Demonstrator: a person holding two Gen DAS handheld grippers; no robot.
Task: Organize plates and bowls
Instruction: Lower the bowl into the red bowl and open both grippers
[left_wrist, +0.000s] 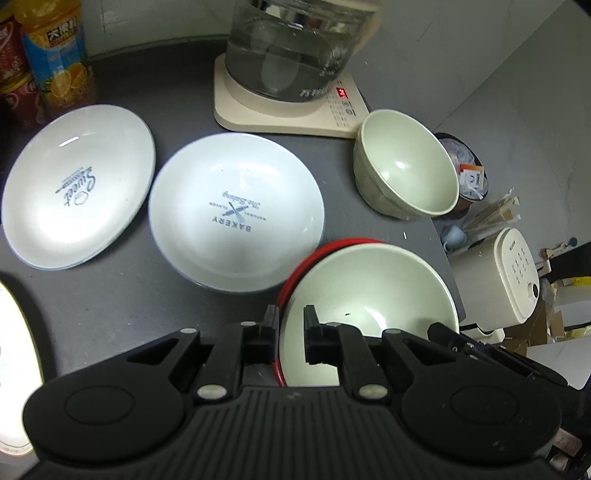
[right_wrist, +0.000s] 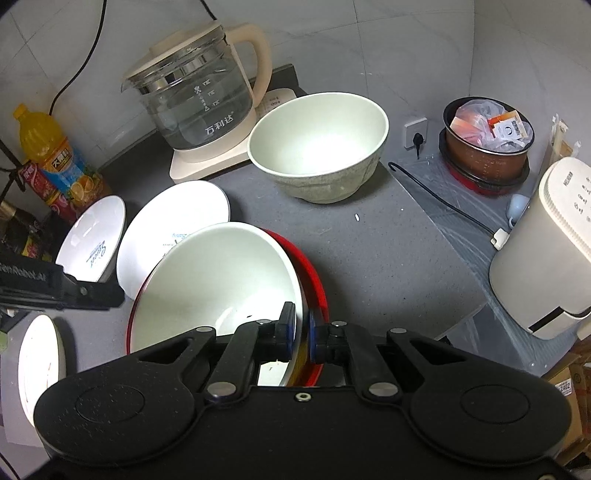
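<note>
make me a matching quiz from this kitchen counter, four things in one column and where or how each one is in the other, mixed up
Things:
1. bakery plate
2. cream bowl
3. kettle
4. juice bottle

Places or states:
A. on a beige base at the back of the counter
B. gripped at the rim by both claws, red plate under it
C. far left, against the wall
D. flat on the counter, between the other printed plate and the free bowl

Pairs: 1-D, 2-B, 3-A, 4-C

Cream bowl (left_wrist: 373, 295) nested in red bowl (left_wrist: 332, 245); white plates (left_wrist: 236, 214) printed with grey-blue lettering.
</note>
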